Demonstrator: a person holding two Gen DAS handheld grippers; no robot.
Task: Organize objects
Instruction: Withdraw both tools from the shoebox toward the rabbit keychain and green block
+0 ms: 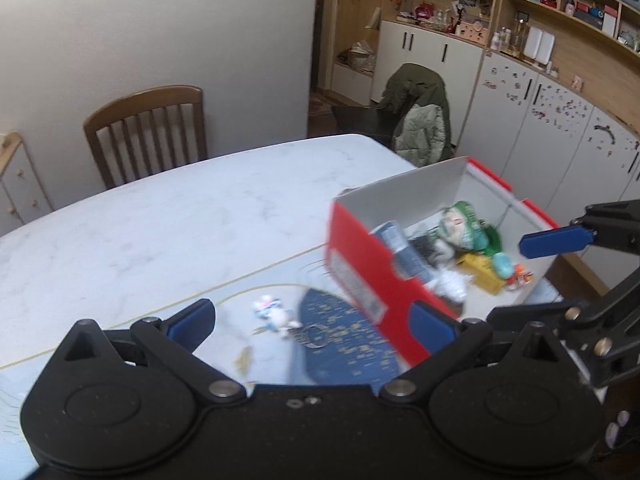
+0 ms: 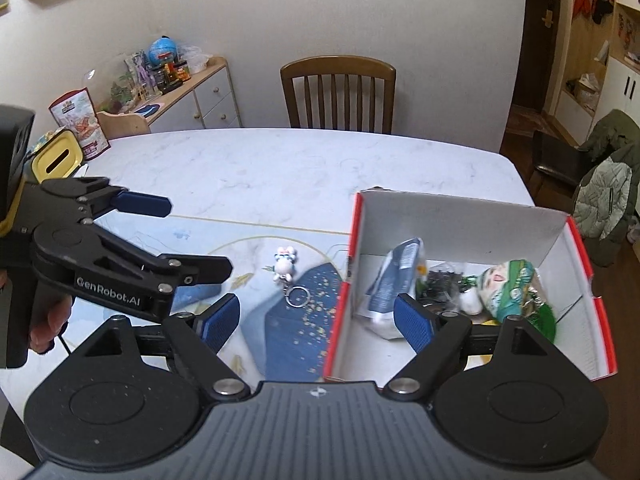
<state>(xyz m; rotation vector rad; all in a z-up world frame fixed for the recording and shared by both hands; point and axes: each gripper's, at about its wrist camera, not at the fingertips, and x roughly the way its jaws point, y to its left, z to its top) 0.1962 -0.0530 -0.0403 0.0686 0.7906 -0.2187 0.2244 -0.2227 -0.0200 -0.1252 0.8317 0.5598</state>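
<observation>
While nearly everything already sits in the red box (image 2: pixel 568 216), one stray remains out on the white table (image 2: pixel 280 160), so the step in hand looks like collecting it. Seen from the right wrist, the box fills the 3 o'clock side of the view, open-topped, with a blue pouch (image 2: pixel 394 276) and a green-wrapped bundle (image 2: pixel 510 284) inside. At 12 o'clock from the right gripper (image 2: pixel 316 316) lies the small rabbit keychain (image 2: pixel 285 264), on a pale placemat (image 2: pixel 208 232) just beside the box's red wall, its metal ring (image 2: pixel 298 295) trailing toward the camera over the mat's dark blue patch.

Both tools are empty. The right gripper's blue pads are spread wide; the left gripper (image 1: pixel 312 320) is likewise spread, with the keychain between its pads in its own view.

To do this well, I judge one gripper should descend straight over the figure's body rather than the thin ring, close across its narrow width, lift clear of the wall, then release at a bare patch of the box's floor.
</observation>
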